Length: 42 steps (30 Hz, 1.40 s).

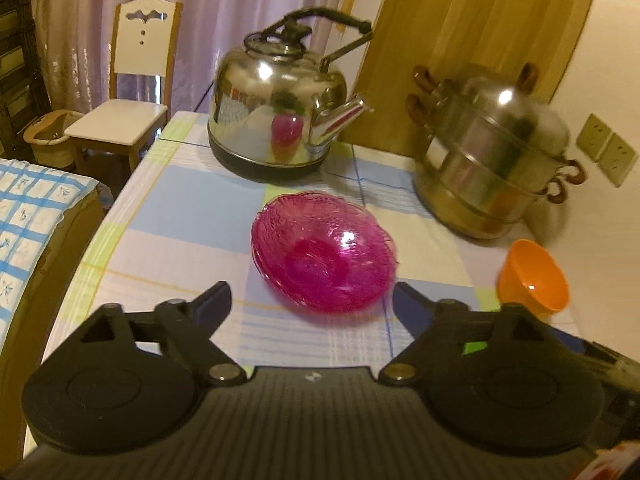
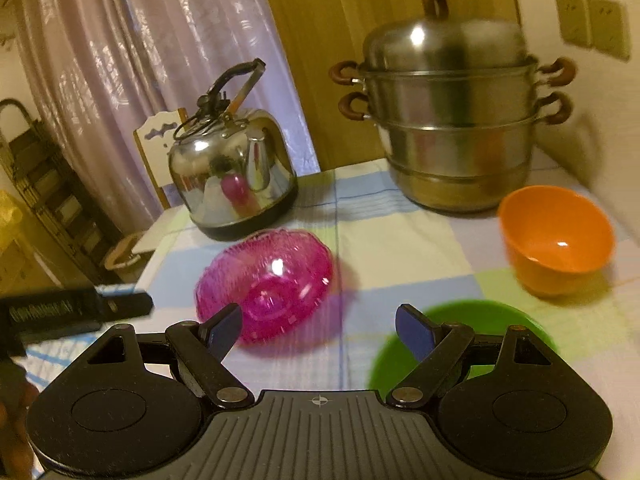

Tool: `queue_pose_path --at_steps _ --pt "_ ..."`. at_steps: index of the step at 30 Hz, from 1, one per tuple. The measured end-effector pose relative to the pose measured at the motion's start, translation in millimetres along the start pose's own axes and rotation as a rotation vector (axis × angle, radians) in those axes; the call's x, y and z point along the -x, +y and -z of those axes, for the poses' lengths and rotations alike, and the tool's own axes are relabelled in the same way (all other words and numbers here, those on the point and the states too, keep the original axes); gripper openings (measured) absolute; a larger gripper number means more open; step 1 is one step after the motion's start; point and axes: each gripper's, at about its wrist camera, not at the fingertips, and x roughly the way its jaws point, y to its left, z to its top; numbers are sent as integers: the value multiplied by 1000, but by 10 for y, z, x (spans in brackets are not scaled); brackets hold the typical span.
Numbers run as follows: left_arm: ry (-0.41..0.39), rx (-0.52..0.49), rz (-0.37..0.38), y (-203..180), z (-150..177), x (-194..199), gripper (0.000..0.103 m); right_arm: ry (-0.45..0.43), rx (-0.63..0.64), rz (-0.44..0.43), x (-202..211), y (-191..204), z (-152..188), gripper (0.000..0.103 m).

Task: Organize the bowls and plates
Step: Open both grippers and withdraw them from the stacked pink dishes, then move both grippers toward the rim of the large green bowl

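Both pairs of fingers, left (image 1: 312, 300) and right (image 2: 319, 326), are standing wide with nothing between them. The pink glass bowls (image 1: 324, 252) are sitting nested mid-worktop (image 1: 180, 208), the orange bowl (image 2: 556, 240) and green plate (image 2: 460, 320) toward its right edge, kettle (image 1: 280, 116) and steamer pot (image 2: 456, 128) along the far edge.

White lettering is showing on the side of a black bar (image 2: 76, 306) at the left edge of the right wrist view, but blur is keeping it from being read. A small crosshair mark is sitting on the ribbed gripper body (image 2: 320, 420) there, and a faint pale mark is sitting on the other gripper's body (image 1: 312, 400); no words or numbers are standing beside either.
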Motion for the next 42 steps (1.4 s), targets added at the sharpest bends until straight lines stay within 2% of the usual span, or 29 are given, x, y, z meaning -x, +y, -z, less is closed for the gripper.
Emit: queue_pose_path --at_steps 5,11,19,22,27,33,42 --pt "-25 -7 -5 -95 199 468 92 -19 34 31 522 -35 177 83" --pt "-49 -24 -60 -279 497 1012 100 26 0 38 1080 -110 389 83" --pt "-56 21 -45 -416 968 1494 100 88 -41 27 1659 -207 716 83" --pt "-61 2 -70 -491 1127 1619 100 92 -44 51 1829 -253 804 83" --pt "-70 -31 -101 -573 1312 1762 100 82 -30 72 2048 -276 909 83" --pt "-59 -38 -121 -551 1447 1833 100 90 -6 64 2105 -227 995 83" --pt "-16 -41 -100 -522 1577 1835 100 108 14 49 2069 -167 1072 83"
